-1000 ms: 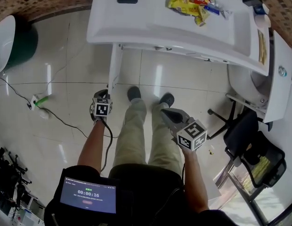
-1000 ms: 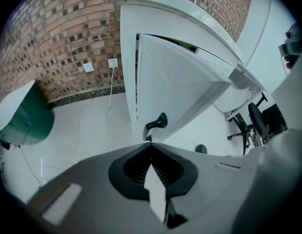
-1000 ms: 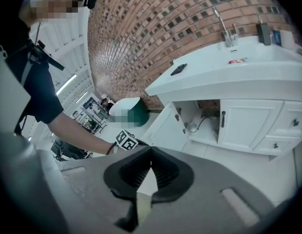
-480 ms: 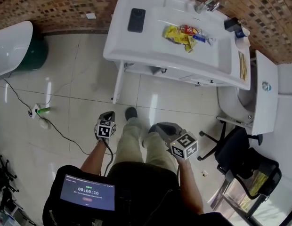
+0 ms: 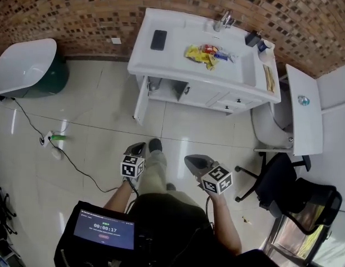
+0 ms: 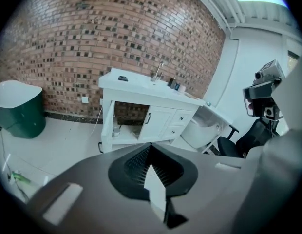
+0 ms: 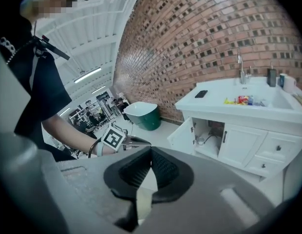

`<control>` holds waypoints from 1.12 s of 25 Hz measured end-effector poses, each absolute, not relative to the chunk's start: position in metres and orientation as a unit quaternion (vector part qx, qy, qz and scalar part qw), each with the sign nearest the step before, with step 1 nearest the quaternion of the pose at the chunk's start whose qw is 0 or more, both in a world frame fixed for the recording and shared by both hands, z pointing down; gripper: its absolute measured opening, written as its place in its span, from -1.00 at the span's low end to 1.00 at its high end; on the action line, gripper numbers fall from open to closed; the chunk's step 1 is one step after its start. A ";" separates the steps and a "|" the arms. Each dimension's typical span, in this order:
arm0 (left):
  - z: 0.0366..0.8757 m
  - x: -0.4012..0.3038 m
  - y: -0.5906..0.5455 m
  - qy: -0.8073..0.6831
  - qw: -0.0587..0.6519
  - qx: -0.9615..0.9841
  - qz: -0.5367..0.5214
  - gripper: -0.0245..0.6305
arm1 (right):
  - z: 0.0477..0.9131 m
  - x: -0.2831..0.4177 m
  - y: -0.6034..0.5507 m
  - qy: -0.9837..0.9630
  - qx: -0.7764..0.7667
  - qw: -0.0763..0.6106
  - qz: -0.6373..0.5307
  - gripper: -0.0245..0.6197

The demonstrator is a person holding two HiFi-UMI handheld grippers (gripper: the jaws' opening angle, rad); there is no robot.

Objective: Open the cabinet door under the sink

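Observation:
The white sink cabinet [image 5: 217,96] stands against the brick wall. Its left door [image 5: 140,102] hangs open and shows pipes inside; the door beside it [image 5: 200,95] is closed. Both grippers are held over the floor, well short of the cabinet. My left gripper [image 5: 138,147] is shut with nothing in it. My right gripper [image 5: 191,160] is also shut and empty. In the left gripper view the open door [image 6: 107,126] shows beyond the closed left gripper [image 6: 150,146]. The right gripper view shows the open door [image 7: 182,135] past the right gripper [image 7: 151,149], and the left gripper [image 7: 136,141] off to the left.
A phone [image 5: 158,39] and snack packets [image 5: 208,54] lie on the sink top. A green-and-white tub [image 5: 28,71] stands at the left and a power strip with cable [image 5: 50,141] lies on the floor. A white toilet [image 5: 272,121] and office chair [image 5: 289,188] are at the right.
The person has backed away from the cabinet, so it now sits farther off and whole in view. Both grippers have risen and stay shut. The left door was open throughout.

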State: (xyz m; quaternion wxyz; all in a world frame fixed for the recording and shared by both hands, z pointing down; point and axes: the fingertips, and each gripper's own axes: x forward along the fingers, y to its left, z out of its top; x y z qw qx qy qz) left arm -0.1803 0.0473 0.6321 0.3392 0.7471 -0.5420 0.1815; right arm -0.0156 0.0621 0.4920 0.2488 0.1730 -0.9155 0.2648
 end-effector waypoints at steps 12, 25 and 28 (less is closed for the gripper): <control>0.470 -0.054 0.171 -0.471 0.252 0.840 0.094 -0.88 | 0.443 0.092 0.218 -0.914 0.259 0.190 0.248 -0.95; 0.371 0.021 0.255 -0.386 0.166 0.904 0.082 -0.88 | 0.398 0.092 0.280 -0.938 0.249 0.142 0.194 -0.95; 0.357 0.037 0.265 -0.351 0.145 0.921 0.087 -0.88 | 0.385 0.090 0.275 -0.941 0.252 0.134 0.180 -0.95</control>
